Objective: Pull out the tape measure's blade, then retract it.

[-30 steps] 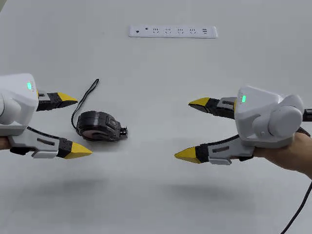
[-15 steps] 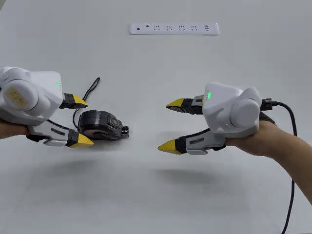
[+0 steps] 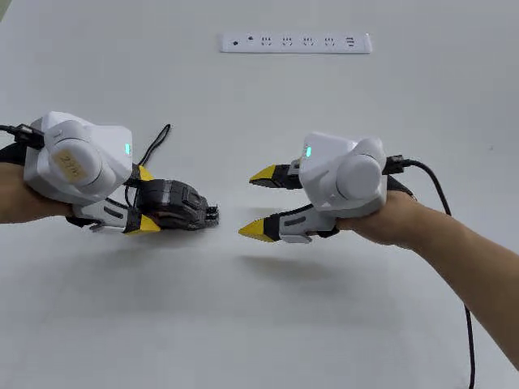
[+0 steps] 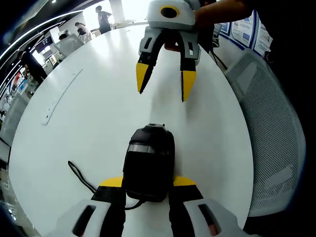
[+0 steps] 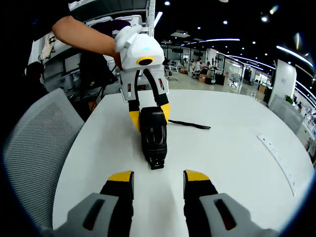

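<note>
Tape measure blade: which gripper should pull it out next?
Probably right. The left gripper brackets the tape measure, so it can anchor it. The blade hook points at the open right gripper, which is lined up with it across a short gap.

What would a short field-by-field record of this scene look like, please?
Tape measure: lying on the white table, blade fully in, hook at its mouth
Left gripper: jaws pressed against both sides of the tape measure
Right gripper: open, tips aimed at the hook, apart from it
Strap: trails behind the tape measure
Power strip: far side of the table
</note>
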Available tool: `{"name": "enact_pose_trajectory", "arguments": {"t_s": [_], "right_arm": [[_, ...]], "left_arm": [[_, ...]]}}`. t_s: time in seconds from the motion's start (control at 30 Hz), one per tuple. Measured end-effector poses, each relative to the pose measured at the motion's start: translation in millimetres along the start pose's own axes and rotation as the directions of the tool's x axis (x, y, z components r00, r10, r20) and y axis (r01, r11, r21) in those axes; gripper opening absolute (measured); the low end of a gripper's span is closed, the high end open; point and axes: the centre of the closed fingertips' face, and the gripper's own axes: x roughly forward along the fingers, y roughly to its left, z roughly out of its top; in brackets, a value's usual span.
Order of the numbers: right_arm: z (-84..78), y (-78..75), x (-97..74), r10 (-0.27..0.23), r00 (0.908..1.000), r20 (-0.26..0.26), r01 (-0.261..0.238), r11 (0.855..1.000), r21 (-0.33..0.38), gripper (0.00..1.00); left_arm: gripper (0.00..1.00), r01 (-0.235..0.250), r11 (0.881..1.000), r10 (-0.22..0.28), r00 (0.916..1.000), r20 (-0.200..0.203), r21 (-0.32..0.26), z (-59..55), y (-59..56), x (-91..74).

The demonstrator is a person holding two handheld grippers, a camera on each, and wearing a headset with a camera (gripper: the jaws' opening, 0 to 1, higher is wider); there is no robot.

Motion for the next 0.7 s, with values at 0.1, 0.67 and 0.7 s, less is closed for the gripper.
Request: {"name": "enact_pose_trajectory", "arguments": {"t_s": [0.1, 0.67, 0.7], "right_arm": [[0.6, 0.0, 11.5, 0.016, 0.9998, -0.007, -0.017, 1.0, -0.011, 0.38], [-4.8, 2.4, 48.4, 0.087, 0.9959, -0.026, -0.087, 0.996, -0.011, 0.23], [-5.4, 2.6, 49.7, 0.09, 0.9956, -0.028, -0.09, 0.996, -0.01, 0.23]], "left_arm": [[0.3, 0.007, 1.0, -0.006, 0.9998, -0.021, 0.013, -1.1, -0.4, 1.6], [0.3, 0.026, 0.999, -0.027, 0.9984, -0.049, -0.019, -5.2, -1.2, 2.2], [0.3, 0.027, 0.999, -0.028, 0.9983, -0.05, -0.021, -5.4, -1.2, 2.2]]}}
